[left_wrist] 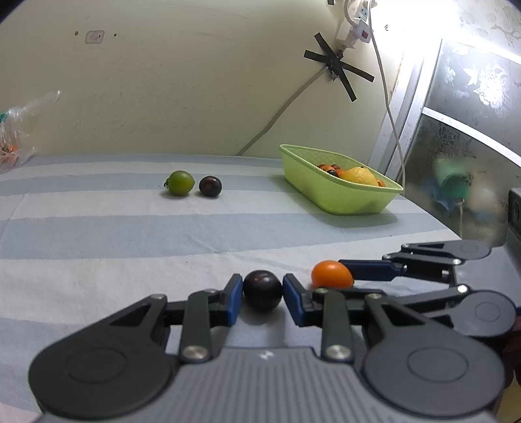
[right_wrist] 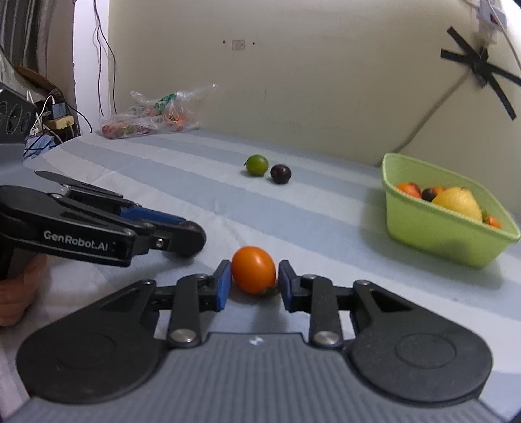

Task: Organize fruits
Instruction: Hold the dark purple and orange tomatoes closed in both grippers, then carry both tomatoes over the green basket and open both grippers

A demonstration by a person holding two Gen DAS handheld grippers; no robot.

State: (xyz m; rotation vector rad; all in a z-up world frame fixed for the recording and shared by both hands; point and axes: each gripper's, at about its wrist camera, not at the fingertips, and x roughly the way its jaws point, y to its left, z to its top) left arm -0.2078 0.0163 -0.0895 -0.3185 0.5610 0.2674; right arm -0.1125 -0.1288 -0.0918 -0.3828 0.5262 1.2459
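My left gripper (left_wrist: 262,289) is shut on a dark plum (left_wrist: 262,290) low on the striped cloth (left_wrist: 130,234). My right gripper (right_wrist: 254,276) is shut on an orange tomato (right_wrist: 254,269), also resting near the cloth. In the left wrist view the orange tomato (left_wrist: 331,275) sits just right of the plum, with the right gripper's fingers (left_wrist: 371,270) on it. In the right wrist view the left gripper (right_wrist: 187,236) is at left with the plum at its tip. A green fruit (left_wrist: 180,183) and a second dark plum (left_wrist: 210,186) lie farther back. A green basket (left_wrist: 338,195) holds several fruits and a lemon (left_wrist: 359,175).
The basket (right_wrist: 439,227) stands at the right of the cloth near the wall. A plastic bag (right_wrist: 153,114) of produce lies at the back left. Cables and a taped power strip (left_wrist: 353,31) hang on the wall. The green fruit (right_wrist: 257,165) and plum (right_wrist: 280,173) sit mid-cloth.
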